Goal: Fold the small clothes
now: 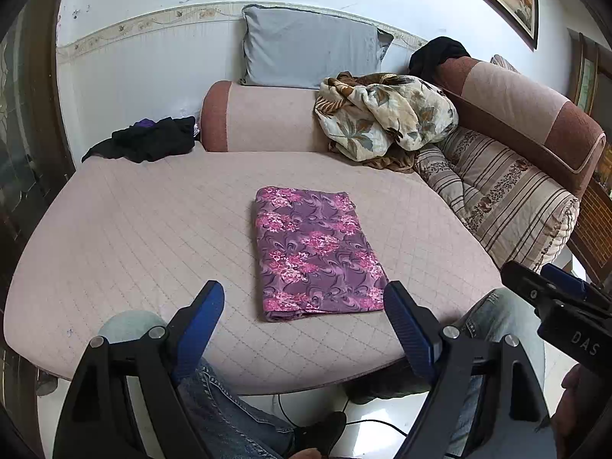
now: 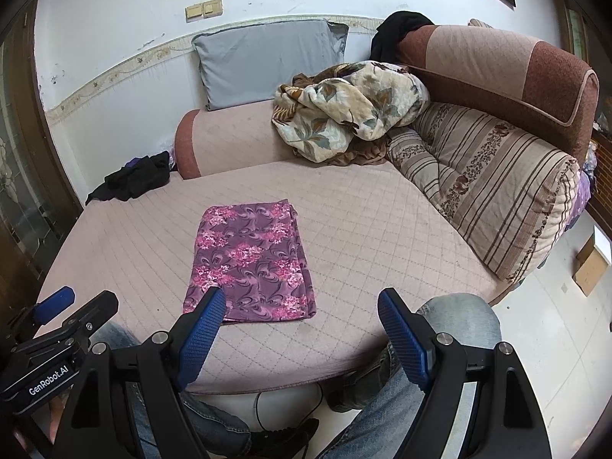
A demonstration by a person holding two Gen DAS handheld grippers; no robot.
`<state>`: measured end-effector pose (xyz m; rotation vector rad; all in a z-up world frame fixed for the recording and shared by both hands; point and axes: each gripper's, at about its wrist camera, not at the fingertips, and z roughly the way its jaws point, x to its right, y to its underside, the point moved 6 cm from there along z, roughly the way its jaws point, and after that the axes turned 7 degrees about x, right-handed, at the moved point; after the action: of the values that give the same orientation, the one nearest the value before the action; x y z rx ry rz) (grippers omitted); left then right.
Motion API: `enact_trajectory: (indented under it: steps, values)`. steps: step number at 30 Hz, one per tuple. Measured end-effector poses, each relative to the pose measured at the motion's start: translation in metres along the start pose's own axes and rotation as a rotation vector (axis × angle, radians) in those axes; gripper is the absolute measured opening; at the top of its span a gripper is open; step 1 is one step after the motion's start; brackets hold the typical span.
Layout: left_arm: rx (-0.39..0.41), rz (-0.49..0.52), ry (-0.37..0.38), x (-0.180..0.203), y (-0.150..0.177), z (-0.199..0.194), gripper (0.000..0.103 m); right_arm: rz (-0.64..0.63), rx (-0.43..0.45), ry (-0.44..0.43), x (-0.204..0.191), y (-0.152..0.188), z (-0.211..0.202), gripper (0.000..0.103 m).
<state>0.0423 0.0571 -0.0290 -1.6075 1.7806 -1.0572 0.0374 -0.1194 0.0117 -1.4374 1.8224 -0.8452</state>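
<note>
A purple and pink floral garment [image 1: 315, 250] lies folded into a flat rectangle on the pink quilted sofa seat [image 1: 153, 229]; it also shows in the right wrist view [image 2: 252, 264]. My left gripper [image 1: 306, 302] is open and empty, held above the seat's front edge, just short of the garment's near edge. My right gripper [image 2: 302, 306] is open and empty, also near the front edge, to the right of the garment's near end. Each gripper shows at the edge of the other's view, the right gripper [image 1: 562, 298] and the left gripper [image 2: 57, 306].
A heap of black clothes [image 1: 149, 141] lies at the seat's back left. A crumpled floral blanket [image 1: 382, 114] sits in the back corner beside a striped cushion [image 1: 497, 195]. A grey pillow [image 1: 310, 53] leans on the wall. The person's jeans-clad knees [image 2: 459, 317] are below the seat edge.
</note>
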Motion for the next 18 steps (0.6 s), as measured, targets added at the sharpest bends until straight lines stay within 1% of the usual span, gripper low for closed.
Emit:
enact_trajectory:
  steps: [18]
  values:
    - [-0.006, 0.019, 0.010, 0.005, -0.003, 0.006, 0.085, -0.004, -0.022, 0.004, 0.002, -0.001, 0.016, 0.086]
